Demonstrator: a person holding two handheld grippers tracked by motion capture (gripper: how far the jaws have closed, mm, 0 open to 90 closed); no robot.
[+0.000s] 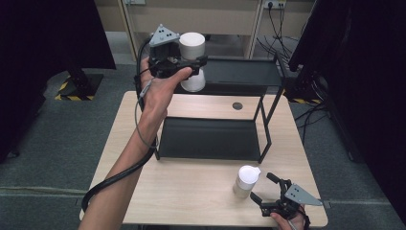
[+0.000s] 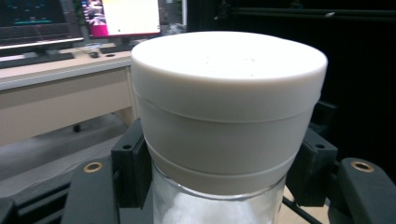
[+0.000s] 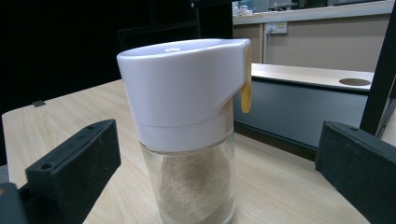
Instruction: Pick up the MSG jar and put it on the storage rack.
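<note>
Left gripper (image 1: pixel 191 64) squeezes white-lid jar (image 1: pixel 192 61), jar up in air above black shelf (image 1: pixel 239 72). Right gripper (image 1: pixel 265 189) jaws wide apart, brown-powder jar (image 1: pixel 245 181) standing between them on table (image 1: pixel 191 191), not touching.

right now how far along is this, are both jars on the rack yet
Nothing is on the black rack yet. In hand: the left tool is shut on the white-lidded jar, lifted near the top shelf. Left: setting that jar down, then the spout-lid jar, which stands on the table between the open jaws of the right tool, not gripped.
</note>
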